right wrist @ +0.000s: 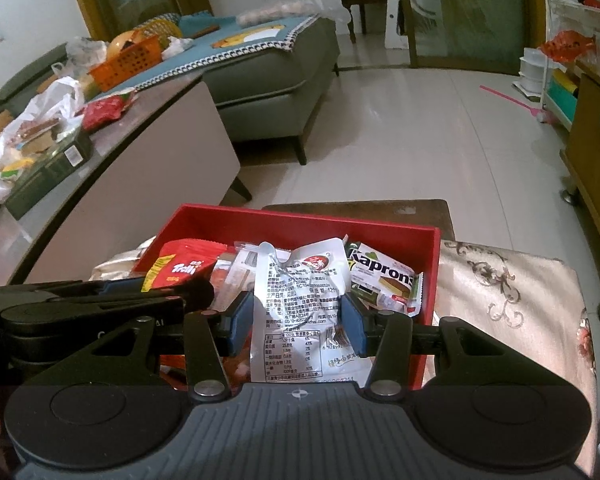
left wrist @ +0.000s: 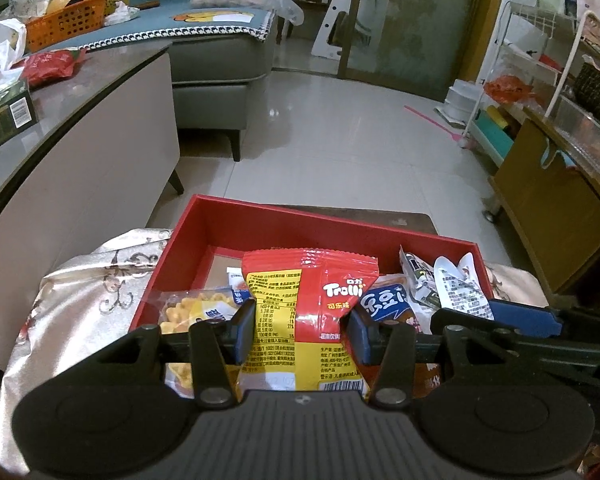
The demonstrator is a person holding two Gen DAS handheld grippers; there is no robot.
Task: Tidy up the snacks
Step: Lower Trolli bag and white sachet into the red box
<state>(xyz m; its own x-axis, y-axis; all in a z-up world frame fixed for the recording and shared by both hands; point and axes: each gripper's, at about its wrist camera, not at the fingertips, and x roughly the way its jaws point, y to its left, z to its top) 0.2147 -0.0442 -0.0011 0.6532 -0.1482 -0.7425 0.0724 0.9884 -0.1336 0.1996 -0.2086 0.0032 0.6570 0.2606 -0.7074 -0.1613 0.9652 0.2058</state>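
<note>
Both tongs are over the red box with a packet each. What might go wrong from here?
1. The left tongs and right tongs sit very close side by side over the red box; they may knock each other.
2. The Trolli packet and white packet look pinched only at their crinkly edges, so either could slip.
3. The box is crowded; the Kapron wafer pack leans near the rim and might be pushed out.

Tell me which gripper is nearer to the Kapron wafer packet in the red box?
Right. The right gripper holds a white pouch directly beside the Kapron wafer packet. The left gripper holds the Trolli packet farther toward the left side of the red box.
</note>
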